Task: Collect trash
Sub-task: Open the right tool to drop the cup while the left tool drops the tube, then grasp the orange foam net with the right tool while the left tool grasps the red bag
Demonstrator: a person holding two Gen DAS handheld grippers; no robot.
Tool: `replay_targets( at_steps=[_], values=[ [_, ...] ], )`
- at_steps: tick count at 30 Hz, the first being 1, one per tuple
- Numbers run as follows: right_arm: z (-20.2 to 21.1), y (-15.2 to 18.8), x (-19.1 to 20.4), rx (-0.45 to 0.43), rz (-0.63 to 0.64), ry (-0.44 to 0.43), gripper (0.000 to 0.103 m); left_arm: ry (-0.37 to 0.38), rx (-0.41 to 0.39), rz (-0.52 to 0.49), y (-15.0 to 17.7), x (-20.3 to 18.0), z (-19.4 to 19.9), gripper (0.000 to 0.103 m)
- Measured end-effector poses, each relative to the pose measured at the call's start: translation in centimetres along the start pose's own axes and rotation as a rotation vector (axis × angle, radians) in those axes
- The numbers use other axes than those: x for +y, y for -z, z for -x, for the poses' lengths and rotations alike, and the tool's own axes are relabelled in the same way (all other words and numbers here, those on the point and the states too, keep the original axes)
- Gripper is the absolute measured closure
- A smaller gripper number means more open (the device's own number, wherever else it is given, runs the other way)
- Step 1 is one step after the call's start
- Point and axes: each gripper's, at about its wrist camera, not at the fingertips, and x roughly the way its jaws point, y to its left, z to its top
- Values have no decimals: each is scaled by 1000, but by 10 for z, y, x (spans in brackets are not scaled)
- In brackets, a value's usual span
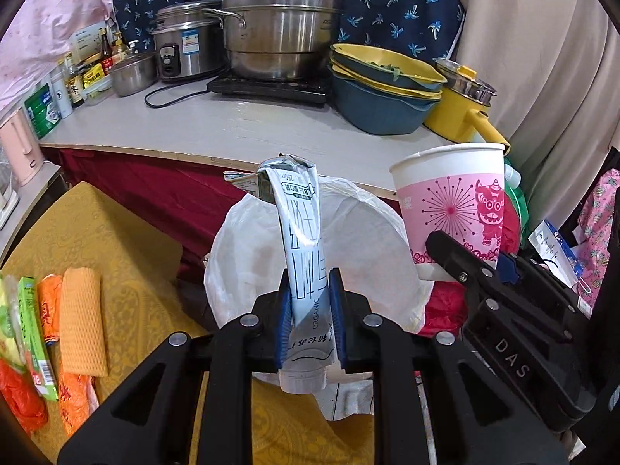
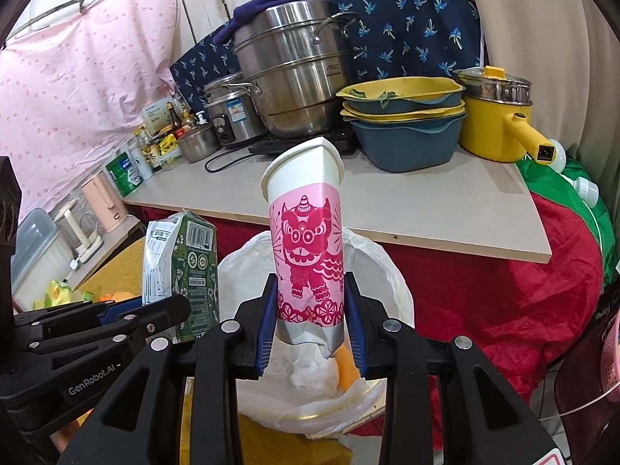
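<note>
Milk carton, flattened, clamped between the blue pads of the left gripper. Long axis runs straight out along the fingers, torn-open top far from the camera, screw cap end nearest it. Readable print: "ORGANIC" low on the pale face; the rest is Chinese text. In the right wrist view the carton shows a green side with a barcode and round certification marks.

Paper cup is squeezed in the right gripper, rim pinched flat, mouth pointing away from the camera, base at the pads. Pink band with a red lion-dance figure and a firework burst.

Both items hang over the white bag-lined bin; carton above its left half, cup above its right edge. The bin already holds crumpled white paper and something orange.

Gripper bodies read "DAS" and "GenRobot.AI".

Left of the bin: yellow tablecloth with orange and green wrappers. Behind the bin: counter with a steel steamer marked "ASD", rice cooker, stacked blue-and-yellow basins, yellow pot.
</note>
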Motion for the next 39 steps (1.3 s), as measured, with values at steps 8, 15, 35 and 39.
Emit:
replay_targets(
  at_steps=[8, 15, 35, 39],
  values=[
    [-30, -4, -8, 30, -10, 15, 71, 11, 30, -2, -10, 2, -33, 85],
    [-41, -5, -6, 35, -9, 22, 69, 14, 24, 0, -18, 6, -42, 68],
    [2, -23, 31, -52, 28, 7, 48, -66, -82, 56, -19, 40, 17, 47],
    [15, -26, 51, -73, 57, -11, 45, -95, -106, 83, -14, 55, 39, 45]
  ],
)
